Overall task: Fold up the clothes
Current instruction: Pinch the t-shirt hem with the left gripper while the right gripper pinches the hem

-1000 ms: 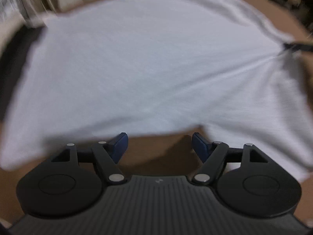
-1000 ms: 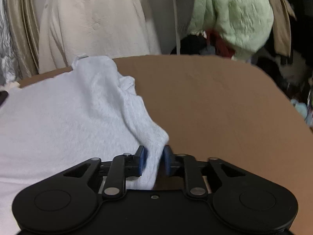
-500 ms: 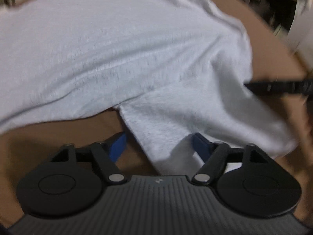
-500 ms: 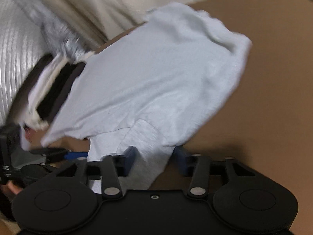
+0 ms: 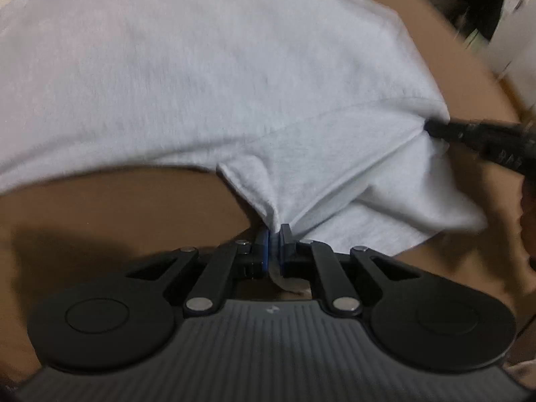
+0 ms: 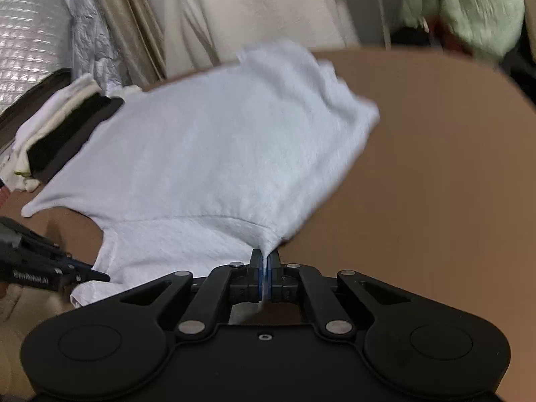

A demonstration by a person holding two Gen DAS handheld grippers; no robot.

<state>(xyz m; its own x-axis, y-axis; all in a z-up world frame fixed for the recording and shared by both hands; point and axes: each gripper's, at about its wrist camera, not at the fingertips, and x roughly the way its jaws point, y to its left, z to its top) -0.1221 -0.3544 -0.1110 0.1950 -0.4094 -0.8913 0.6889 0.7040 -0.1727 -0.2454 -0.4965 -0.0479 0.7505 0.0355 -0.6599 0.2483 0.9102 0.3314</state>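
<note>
A pale grey T-shirt lies spread over a brown table. My left gripper is shut on the near corner of its sleeve, cloth pinched between the blue pads. My right gripper is shut on another part of the T-shirt, near the seam where the sleeve meets the body. In the left wrist view the right gripper reaches in from the right edge and bites the cloth. The left gripper shows at the lower left of the right wrist view, on the sleeve's edge.
A stack of folded white and dark clothes sits at the table's left side. Beige curtains and a silver quilted sheet hang behind. A pale green garment hangs at the back right. Bare table stretches to the right.
Both grippers went from open to shut on the shirt's sleeve area. The left one came in over the sleeve corner; the right one swung left and closed on the cloth.
</note>
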